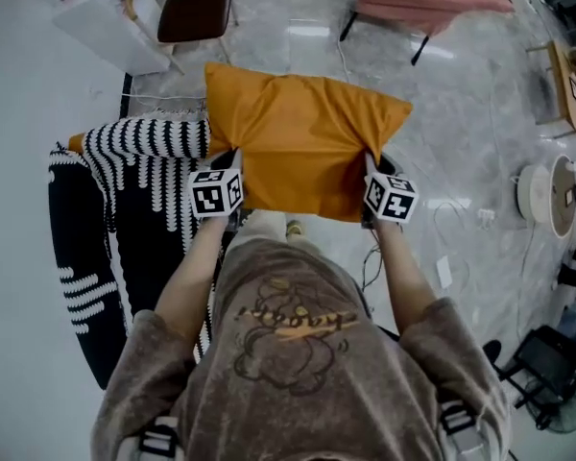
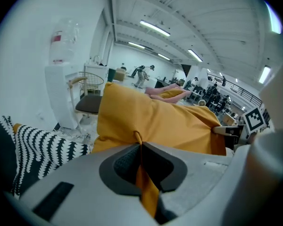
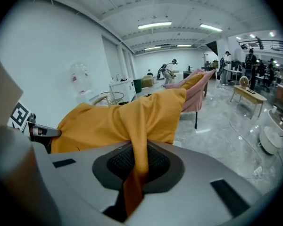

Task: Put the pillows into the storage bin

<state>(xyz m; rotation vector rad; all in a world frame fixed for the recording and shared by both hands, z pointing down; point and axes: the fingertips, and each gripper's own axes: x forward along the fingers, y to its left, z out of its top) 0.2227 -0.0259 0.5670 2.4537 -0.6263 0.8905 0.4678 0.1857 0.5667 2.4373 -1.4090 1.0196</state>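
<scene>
1. Plump mustard-orange pillow (image 1: 298,142), smooth fabric, creased toward its two near corners.
2. Held above the floor in front of the person: left gripper (image 2: 140,149) clamped on the left corner, right gripper (image 3: 139,163) on the right, cloth bunched between the pads.
3. Below, glossy pale marble floor (image 1: 461,113); black-and-white zigzag textile (image 1: 134,161) just left of the pillow; brown-seated chair (image 1: 194,10) and pink chair (image 1: 422,3) beyond.

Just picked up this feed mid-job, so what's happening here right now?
A person holds a plump orange fabric pillow up in front of them with both grippers. The left gripper is shut on its near-left edge, the right gripper on its near-right edge. A black-and-white zigzag-patterned cushion lies at the left. The pillow is in the air, not yet in a bin.
</scene>
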